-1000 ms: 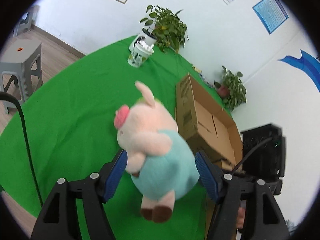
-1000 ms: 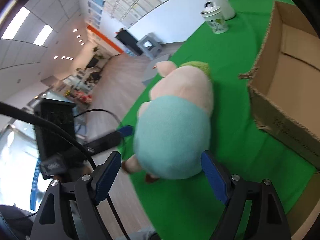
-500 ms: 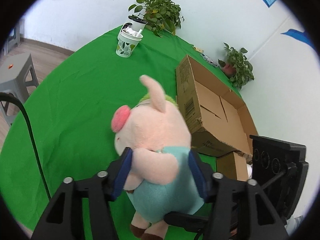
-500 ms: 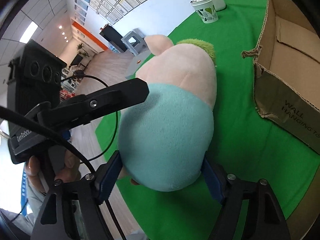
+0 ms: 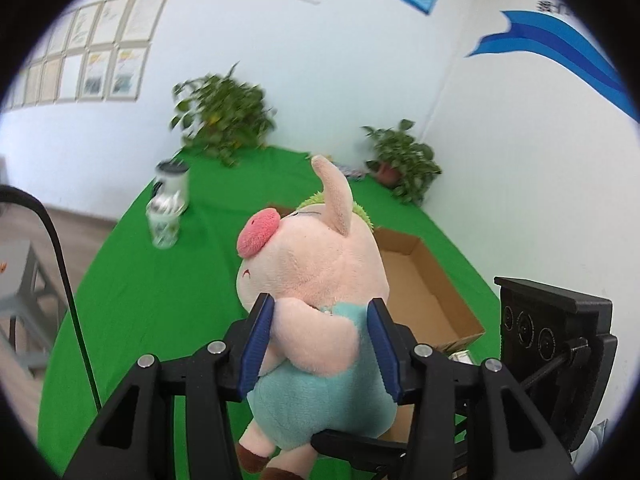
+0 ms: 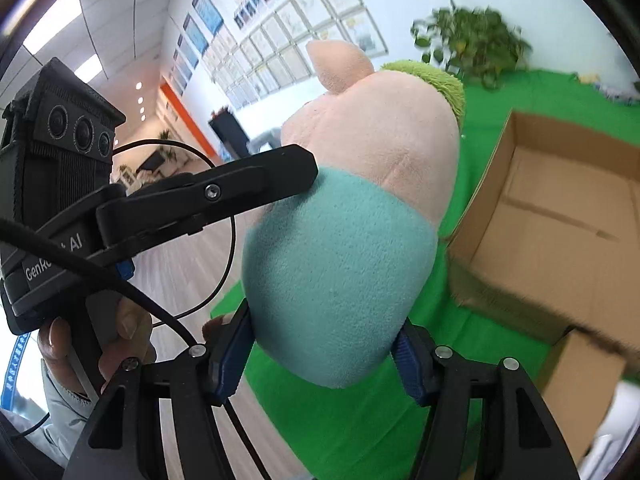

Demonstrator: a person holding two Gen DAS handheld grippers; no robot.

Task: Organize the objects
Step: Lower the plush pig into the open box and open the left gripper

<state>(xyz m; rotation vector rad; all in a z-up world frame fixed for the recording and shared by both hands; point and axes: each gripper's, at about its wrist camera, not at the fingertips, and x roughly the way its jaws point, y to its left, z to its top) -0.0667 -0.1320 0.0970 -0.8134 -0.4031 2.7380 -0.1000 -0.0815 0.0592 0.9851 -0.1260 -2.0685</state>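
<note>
Pink and teal plush fills both views: a toy pig (image 5: 316, 312) with a pink snout, one upright ear and a tuft of green on its head is held up in the air above the green-draped counter (image 5: 160, 280). The left gripper (image 5: 320, 344) has its blue-padded fingers (image 5: 256, 344) pinching the pig at chest height, one pad pressed against its arm and the other against the teal shirt. The right gripper (image 6: 324, 356) clamps the same pig (image 6: 344, 240) lower down, its fingers (image 6: 230, 356) squeezed into the rounded teal body from either side. In the right wrist view the left gripper's black finger reaches across to touch the toy where pink meets teal, and a hand (image 6: 92, 340) grips that tool's handle at the left edge.

Just behind and to the right of the pig sits an open cardboard box (image 5: 424, 292), flaps up, with its brown bottom showing; a smaller carton (image 6: 580, 376) lies by its near corner. Farther back on the counter stands a patterned paper cup (image 5: 162, 226) with a dark-lidded white container (image 5: 173, 180) behind it. Two potted plants (image 5: 224, 120) stand against the white wall.
</note>
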